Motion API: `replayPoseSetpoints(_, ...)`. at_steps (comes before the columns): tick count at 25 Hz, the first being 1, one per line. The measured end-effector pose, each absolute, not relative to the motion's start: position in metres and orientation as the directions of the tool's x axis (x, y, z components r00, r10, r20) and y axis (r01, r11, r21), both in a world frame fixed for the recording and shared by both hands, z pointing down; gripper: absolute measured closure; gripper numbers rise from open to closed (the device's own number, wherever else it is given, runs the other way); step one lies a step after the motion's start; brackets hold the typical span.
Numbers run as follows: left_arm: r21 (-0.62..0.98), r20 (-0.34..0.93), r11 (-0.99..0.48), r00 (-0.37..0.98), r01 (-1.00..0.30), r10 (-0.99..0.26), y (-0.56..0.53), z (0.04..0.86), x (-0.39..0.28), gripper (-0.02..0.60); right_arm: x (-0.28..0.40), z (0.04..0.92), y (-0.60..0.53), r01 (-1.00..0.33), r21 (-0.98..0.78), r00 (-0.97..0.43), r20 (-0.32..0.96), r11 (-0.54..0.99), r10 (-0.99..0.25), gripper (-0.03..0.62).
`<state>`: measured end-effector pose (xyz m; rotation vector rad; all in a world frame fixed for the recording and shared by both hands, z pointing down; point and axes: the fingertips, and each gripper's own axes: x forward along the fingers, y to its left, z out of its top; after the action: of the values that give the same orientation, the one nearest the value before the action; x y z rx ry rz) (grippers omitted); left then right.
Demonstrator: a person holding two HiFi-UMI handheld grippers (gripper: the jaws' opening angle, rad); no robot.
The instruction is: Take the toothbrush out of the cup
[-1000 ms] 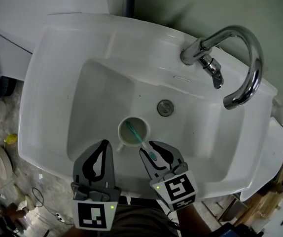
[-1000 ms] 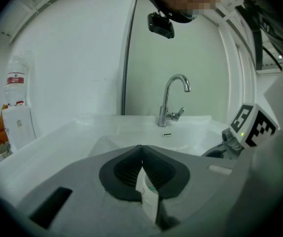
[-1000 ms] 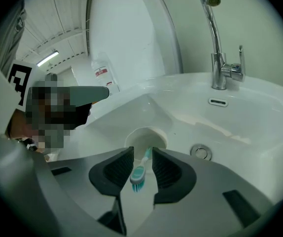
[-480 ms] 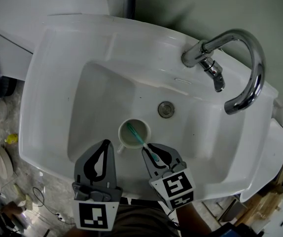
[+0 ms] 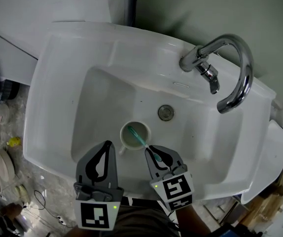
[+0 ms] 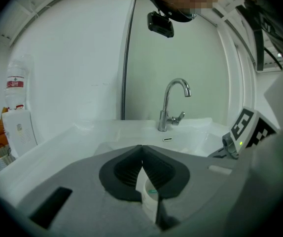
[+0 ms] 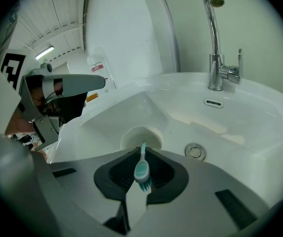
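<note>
A washroom is indicated by a white ceramic basin [image 5: 57, 83], fitted with a curved chrome tap [image 5: 195, 59] and round metal drain [image 5: 165, 112], against plain walls.

A chrome faucet [image 5: 232, 58] arches over the white sink [image 5: 57, 83], above its round drain [image 5: 165, 112].

toothbrush [image 5: 144, 143]: teal and white, bristled head up, leaning out over the rim, handle end inside cup | cup [image 5: 123, 138]: white, upright, in sink [image 5: 57, 83] basin
</note>
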<state>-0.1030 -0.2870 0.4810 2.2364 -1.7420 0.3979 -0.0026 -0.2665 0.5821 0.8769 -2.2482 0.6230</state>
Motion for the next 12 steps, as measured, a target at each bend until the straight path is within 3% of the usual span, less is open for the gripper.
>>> replayPoseSetpoints(12, 0.0, 0.307, -0.255, 0.242, -0.967, -0.921, -0.273, 0.435, -0.092, 0.566, 0.008, 0.524, -0.265, -0.752, -0.199, -0.597, 0.611, 0.628, -0.52, 0.559)
